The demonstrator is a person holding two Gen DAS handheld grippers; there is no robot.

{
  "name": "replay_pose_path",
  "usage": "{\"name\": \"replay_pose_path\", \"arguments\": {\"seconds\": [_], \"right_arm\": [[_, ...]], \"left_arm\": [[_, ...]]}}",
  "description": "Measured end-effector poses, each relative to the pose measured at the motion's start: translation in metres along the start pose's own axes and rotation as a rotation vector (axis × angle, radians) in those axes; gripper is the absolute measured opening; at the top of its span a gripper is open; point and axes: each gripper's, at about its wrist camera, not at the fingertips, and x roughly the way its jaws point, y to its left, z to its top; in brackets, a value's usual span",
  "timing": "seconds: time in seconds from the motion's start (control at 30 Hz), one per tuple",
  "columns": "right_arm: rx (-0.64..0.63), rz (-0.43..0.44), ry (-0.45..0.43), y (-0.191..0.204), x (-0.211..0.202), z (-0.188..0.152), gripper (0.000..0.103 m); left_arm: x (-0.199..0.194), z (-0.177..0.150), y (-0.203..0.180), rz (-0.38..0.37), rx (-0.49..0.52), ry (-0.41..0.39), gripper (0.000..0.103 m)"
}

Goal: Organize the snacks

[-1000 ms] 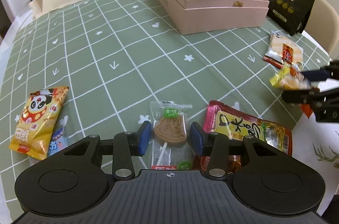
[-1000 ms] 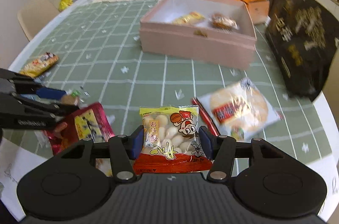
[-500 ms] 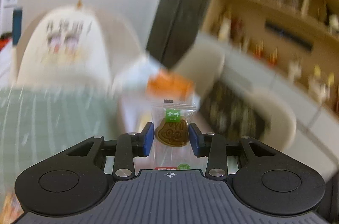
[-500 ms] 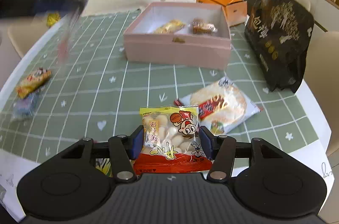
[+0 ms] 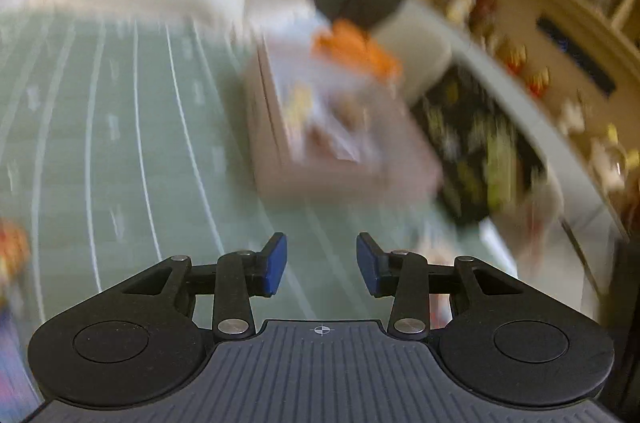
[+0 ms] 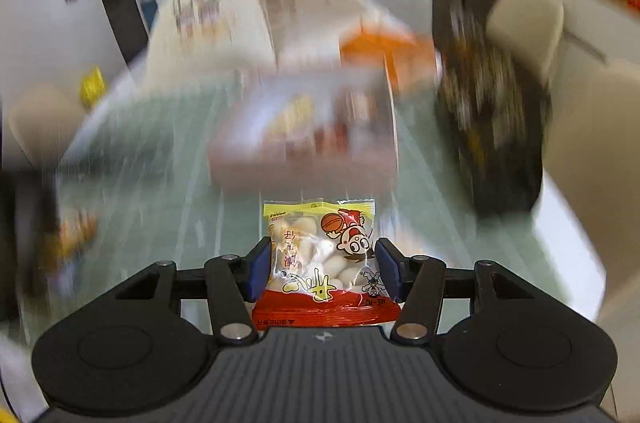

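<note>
**Right gripper pinches a snack packet; left gripper's jaws stand apart with nothing in them**

The right gripper point(image 6: 320, 269) pinches a snack packet point(image 6: 320, 255) between its blue pads point(image 6: 259, 273) — one pad against each side edge. The packet is a glossy plastic pillow bag, yellow along its far edge and red at the end nearest the gripper body, with a clear middle showing pale round pieces and a printed cartoon figure with a basketball. It sticks out forward past the fingertips.

The left gripper point(image 5: 321, 263) has its jaws spread a moderate way, with only the green tablecloth point(image 5: 120, 143) showing between the flat blue pads point(image 5: 276, 263). The cloth is crossed by thin white grid lines.

Ahead of both grippers sits a pink box point(image 5: 320, 167) — rectangular, open-topped, matte like cardboard, with blurred wrapped snacks inside. Beyond it lies an orange box point(image 5: 356, 51), and to its right a large black bag point(image 5: 480, 151) with yellowish print. Both views are heavily smeared by motion, so finer detail is unreadable.
</note>
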Motion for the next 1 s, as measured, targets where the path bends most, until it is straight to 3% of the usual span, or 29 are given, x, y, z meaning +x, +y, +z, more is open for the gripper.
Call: {"name": "replay_pose_path", "arguments": {"seconds": [0.07, 0.1, 0.13, 0.23, 0.33, 0.4, 0.5, 0.63, 0.73, 0.87, 0.93, 1.0], "right_arm": [[0.003, 0.009, -0.083, 0.002, 0.006, 0.041, 0.058], [0.01, 0.023, -0.124, 0.003, 0.013, 0.066, 0.077], [0.017, 0.026, -0.127, 0.003, 0.022, 0.085, 0.086], [0.037, 0.037, -0.071, 0.001, 0.046, 0.112, 0.089], [-0.01, 0.034, -0.036, 0.004, 0.046, 0.084, 0.089], [-0.07, 0.021, 0.021, 0.006, 0.048, 0.048, 0.089], [-0.139, -0.05, 0.11, 0.002, 0.058, -0.002, 0.089], [-0.06, -0.164, 0.175, -0.021, 0.072, -0.047, 0.089], [0.073, -0.157, 0.155, -0.037, 0.075, -0.06, 0.089], [0.222, -0.099, 0.129, -0.044, 0.089, -0.058, 0.091], [0.206, -0.113, 0.126, -0.035, 0.1, -0.052, 0.089], [0.14, -0.097, 0.141, -0.016, 0.105, -0.047, 0.078]], "left_arm": [[0.006, -0.018, -0.008, -0.014, 0.037, 0.071, 0.043], [0.006, -0.026, -0.013, -0.015, 0.063, 0.1, 0.043], [0.005, -0.032, -0.018, -0.016, 0.09, 0.118, 0.043], [-0.01, -0.039, -0.02, 0.006, 0.17, 0.125, 0.043], [-0.027, -0.034, -0.003, 0.073, 0.154, 0.076, 0.043], [-0.039, -0.027, 0.017, 0.129, 0.106, 0.026, 0.043], [-0.068, -0.014, 0.061, 0.278, -0.028, -0.087, 0.043], [-0.111, -0.008, 0.12, 0.49, -0.214, -0.23, 0.043], [-0.13, -0.012, 0.151, 0.579, -0.297, -0.275, 0.043], [-0.131, -0.016, 0.178, 0.595, -0.368, -0.25, 0.043], [-0.123, -0.021, 0.179, 0.57, -0.38, -0.22, 0.043], [-0.114, -0.029, 0.171, 0.532, -0.366, -0.194, 0.043]]}}
